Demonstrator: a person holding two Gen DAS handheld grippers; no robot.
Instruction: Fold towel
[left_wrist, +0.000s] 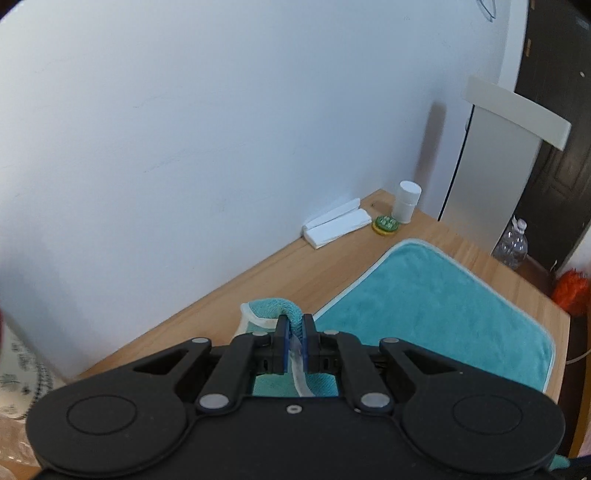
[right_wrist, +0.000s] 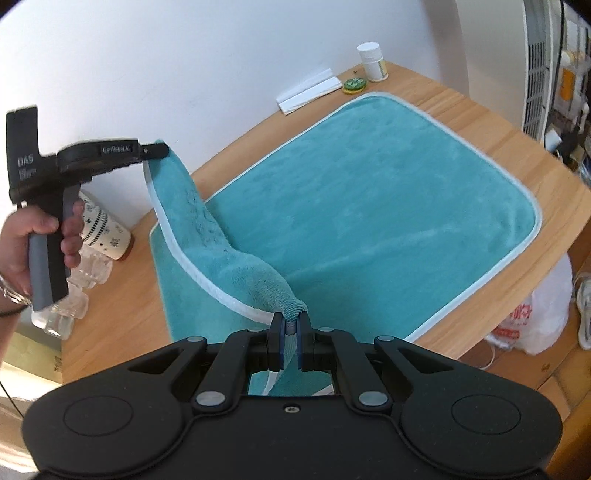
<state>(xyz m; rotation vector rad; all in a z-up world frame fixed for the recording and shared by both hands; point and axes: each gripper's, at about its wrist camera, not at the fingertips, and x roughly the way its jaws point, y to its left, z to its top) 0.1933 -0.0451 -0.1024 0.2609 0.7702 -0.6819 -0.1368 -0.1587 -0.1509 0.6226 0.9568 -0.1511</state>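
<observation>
A teal towel (right_wrist: 369, 206) with a white hem lies spread on the wooden table (right_wrist: 480, 122). Its near edge is lifted off the table and hangs between both grippers. My left gripper (left_wrist: 294, 334) is shut on one near corner of the towel (left_wrist: 424, 295); in the right wrist view that gripper (right_wrist: 162, 149) is held high at the left by a hand (right_wrist: 26, 240). My right gripper (right_wrist: 291, 328) is shut on the other near corner, low over the towel's front edge.
Against the wall at the table's far end are white folded paper (right_wrist: 308, 92), a small green round object (right_wrist: 354, 85) and a white pill bottle (right_wrist: 373, 61). A patterned cup (right_wrist: 105, 232) and clear plastic bottle (right_wrist: 70, 302) stand at the table's left. A plastic bag (right_wrist: 528, 314) lies on the floor.
</observation>
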